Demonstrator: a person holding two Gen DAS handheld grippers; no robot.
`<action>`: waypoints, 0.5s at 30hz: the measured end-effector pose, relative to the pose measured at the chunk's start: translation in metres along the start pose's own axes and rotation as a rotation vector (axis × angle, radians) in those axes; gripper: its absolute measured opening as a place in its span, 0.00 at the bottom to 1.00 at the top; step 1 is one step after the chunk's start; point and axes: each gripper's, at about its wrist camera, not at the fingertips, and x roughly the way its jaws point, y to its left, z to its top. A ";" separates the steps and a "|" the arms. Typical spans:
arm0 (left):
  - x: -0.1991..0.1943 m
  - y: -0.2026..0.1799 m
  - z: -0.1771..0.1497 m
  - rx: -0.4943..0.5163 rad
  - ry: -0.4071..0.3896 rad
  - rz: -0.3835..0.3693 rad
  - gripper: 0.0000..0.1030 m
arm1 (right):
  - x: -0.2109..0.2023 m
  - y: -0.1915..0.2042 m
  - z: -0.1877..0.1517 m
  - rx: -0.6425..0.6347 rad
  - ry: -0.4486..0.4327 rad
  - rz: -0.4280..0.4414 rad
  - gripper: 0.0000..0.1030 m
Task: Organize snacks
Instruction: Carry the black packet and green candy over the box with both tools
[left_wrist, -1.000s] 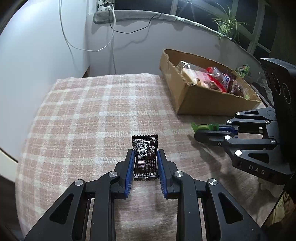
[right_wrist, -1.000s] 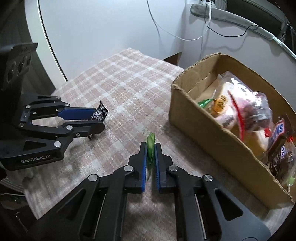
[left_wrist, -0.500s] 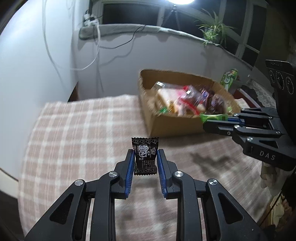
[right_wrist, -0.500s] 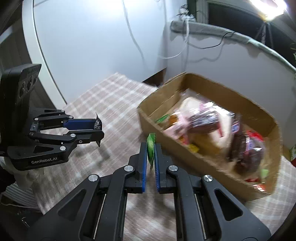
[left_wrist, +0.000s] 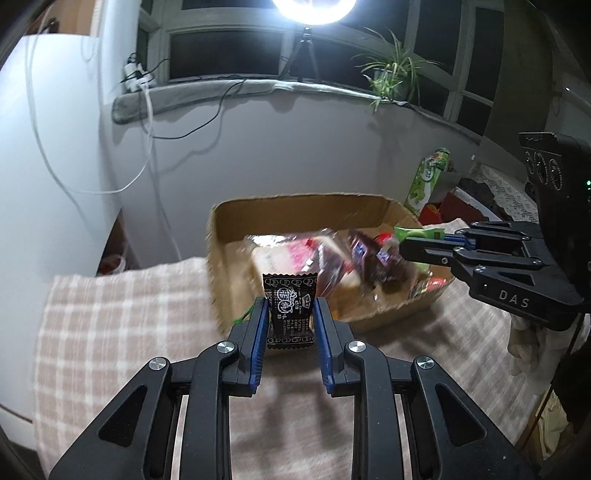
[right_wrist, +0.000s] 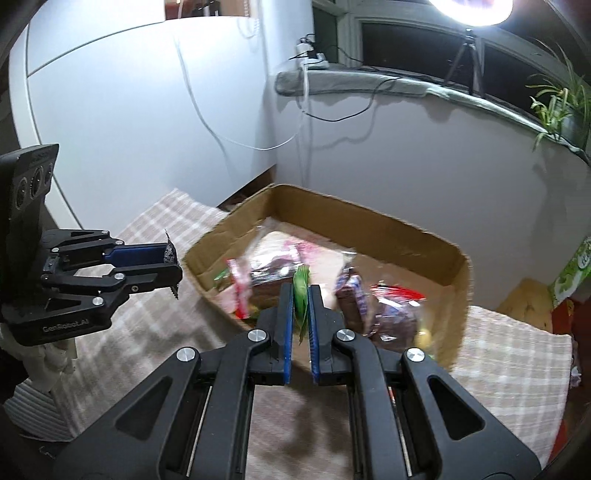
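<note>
My left gripper (left_wrist: 290, 308) is shut on a small black snack packet (left_wrist: 290, 306) with white print, held upright in the air just in front of the near wall of the cardboard box (left_wrist: 295, 206). My right gripper (right_wrist: 301, 295) is shut on a thin green packet (right_wrist: 301, 286), held edge-on above the box's near wall (right_wrist: 207, 291). The box holds several wrapped snacks (right_wrist: 354, 291). In the left wrist view the right gripper (left_wrist: 402, 245) reaches in from the right with the green packet (left_wrist: 410, 233) over the box. The left gripper (right_wrist: 173, 271) shows at the left of the right wrist view.
A pink checked cloth (left_wrist: 122, 332) covers the table (right_wrist: 517, 343). A green carton (left_wrist: 428, 177) stands right of the box beside red items. White cables (left_wrist: 147, 122) hang down the wall behind. A potted plant (left_wrist: 391, 74) sits on the sill.
Both grippers have risen and moved toward the box, each still holding its packet. The box now fills the middle of both views, and the table has dropped lower.
</note>
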 end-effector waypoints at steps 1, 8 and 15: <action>0.002 -0.002 0.002 0.001 -0.001 -0.004 0.22 | 0.000 -0.005 0.001 0.004 0.000 -0.007 0.07; 0.020 -0.010 0.018 -0.006 0.003 -0.028 0.22 | 0.002 -0.033 0.004 0.047 -0.003 -0.034 0.07; 0.039 -0.020 0.033 -0.008 0.013 -0.044 0.22 | 0.012 -0.053 0.006 0.080 0.008 -0.046 0.07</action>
